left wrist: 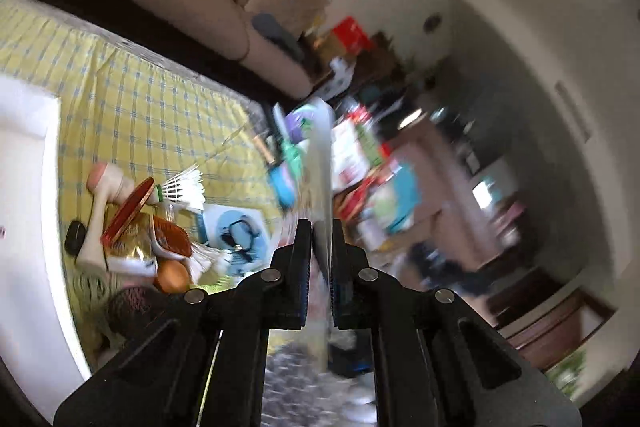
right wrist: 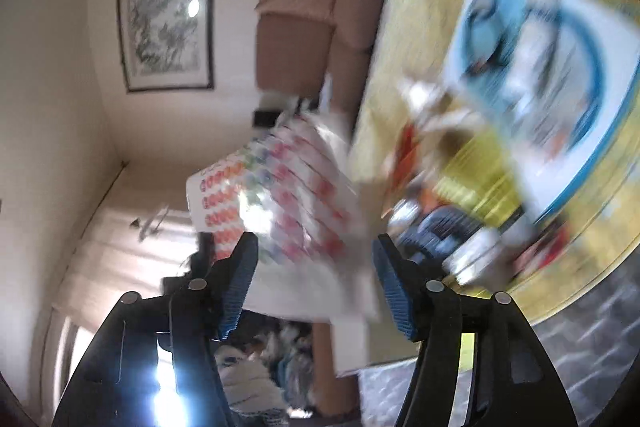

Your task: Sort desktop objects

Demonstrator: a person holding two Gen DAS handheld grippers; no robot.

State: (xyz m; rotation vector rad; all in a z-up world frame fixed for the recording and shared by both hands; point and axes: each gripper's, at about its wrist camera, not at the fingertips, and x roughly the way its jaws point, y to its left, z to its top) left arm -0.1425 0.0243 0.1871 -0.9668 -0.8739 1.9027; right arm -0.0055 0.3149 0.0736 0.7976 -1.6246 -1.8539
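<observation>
A thin sheet (left wrist: 322,163), seen edge-on in the left wrist view, is pinched between the left tongs (left wrist: 321,243) and rises up the middle of that frame, clear of the table (left wrist: 132,99). In the right wrist view what is probably the same sheet (right wrist: 280,195), printed with rows of coloured dots, is seen at the centre of the frame. The right tongs (right wrist: 314,279) are spread around its lower part, and their pads are not seen to press on it. Whether the sheet is a card or a thin booklet cannot be told through the blur.

The step in hand is judged to be a handover of the sheet to the left tongs, for carrying to its place. At the lower left of the left wrist view, a heap of things is left on the yellow checked cloth: a shuttlecock (left wrist: 182,187), a wooden handle (left wrist: 96,219) and a blue-printed paper (left wrist: 236,231). Next, a steady carry is called for, the sheet being thin and gripped only near one edge.
</observation>
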